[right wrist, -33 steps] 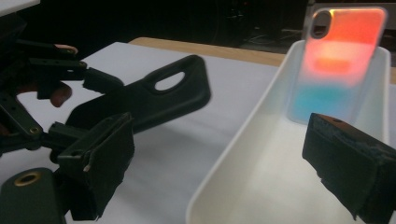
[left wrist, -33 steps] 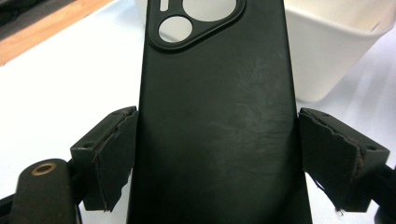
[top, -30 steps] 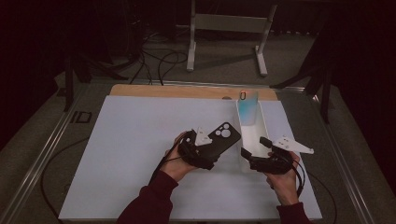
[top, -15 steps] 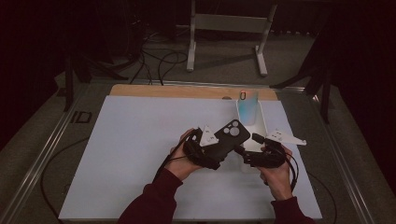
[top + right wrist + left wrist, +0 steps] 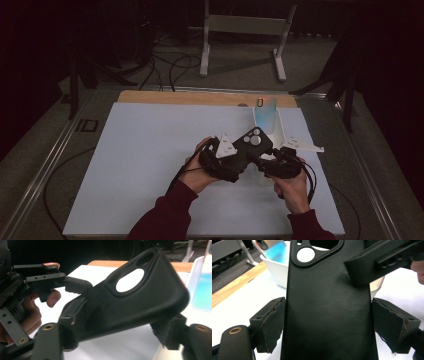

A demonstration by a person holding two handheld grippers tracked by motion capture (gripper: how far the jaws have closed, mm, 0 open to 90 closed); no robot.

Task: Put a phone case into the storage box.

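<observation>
A black phone case (image 5: 252, 145) with a camera cut-out is held above the white mat. My left gripper (image 5: 239, 159) is shut on it, and in the left gripper view its pads (image 5: 272, 322) press both long edges of the case (image 5: 327, 310). My right gripper (image 5: 265, 162) comes in from the right. Its jaws have just been closing, and in the right gripper view (image 5: 120, 325) the case (image 5: 140, 302) lies between them with both pads touching it. One finger of the right gripper (image 5: 374, 262) lies across the case's upper right.
A white bin (image 5: 276, 131) holding a translucent blue item (image 5: 264, 112) stands just behind the hands. The white mat (image 5: 150, 150) covers the table, with a wooden strip (image 5: 200, 97) at its far edge. A metal stand (image 5: 245, 25) and cables sit on the floor beyond.
The two hands have drawn together. The case has tilted up toward the right, and the right gripper's jaws have narrowed around it.
</observation>
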